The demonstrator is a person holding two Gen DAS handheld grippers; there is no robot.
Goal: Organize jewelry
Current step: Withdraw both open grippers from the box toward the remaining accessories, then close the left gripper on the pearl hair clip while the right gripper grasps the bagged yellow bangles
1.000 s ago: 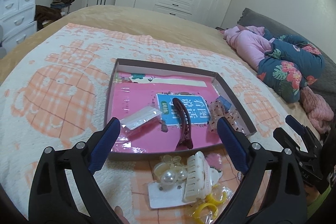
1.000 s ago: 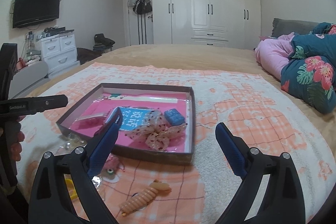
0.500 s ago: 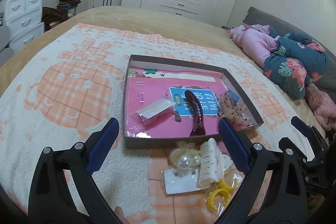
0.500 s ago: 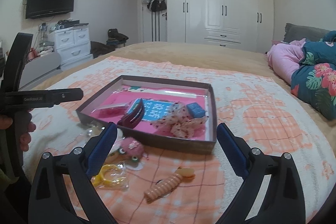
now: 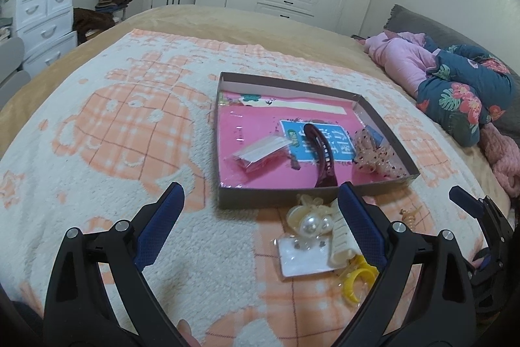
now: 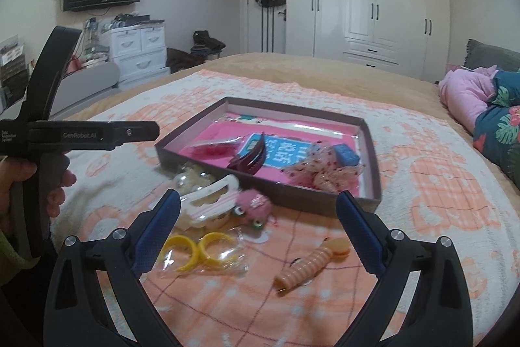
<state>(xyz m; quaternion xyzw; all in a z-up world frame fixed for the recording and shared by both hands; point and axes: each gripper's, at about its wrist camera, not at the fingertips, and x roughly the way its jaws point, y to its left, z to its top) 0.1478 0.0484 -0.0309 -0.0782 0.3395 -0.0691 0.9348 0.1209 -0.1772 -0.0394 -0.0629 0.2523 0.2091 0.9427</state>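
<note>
so this looks like a between-picks moment. both grippers are spread wide and carrying nothing: the left gripper (image 5: 261, 218) hangs over the blanket (image 5: 107, 152) just short of the tray (image 5: 276, 200), and the right gripper (image 6: 258, 221) hovers above the loose pile in front of the tray's near wall.

already in the tray: a dark red clip (image 5: 321, 156), a small clear packet (image 5: 260, 153), a dotted bow (image 6: 320, 173) and a little blue box (image 6: 346, 153), all lying on the pink liner.

still outside on the blanket: a pearl clip (image 5: 308, 221), a cream claw clip (image 6: 211, 200), a pink fuzzy thing (image 6: 253, 205), yellow rings (image 6: 195, 249) in a clear bag, a white card (image 5: 300, 257) and an orange ribbed clip (image 6: 308, 264). they're bunched up and touching, apart from the orange clip, which sits off on its own.

my guess at the next move: the right one drops on one of the loose pieces, and the orange clip seems easiest since nothing crowds it. it's lying flat on soft pile, so the fingers would need to come down low and close across its narrow width, then lift over the tray wall. the bagged rings look slippery and the claw clip sits tangled with its neighbours, so those could drag something along.
</note>
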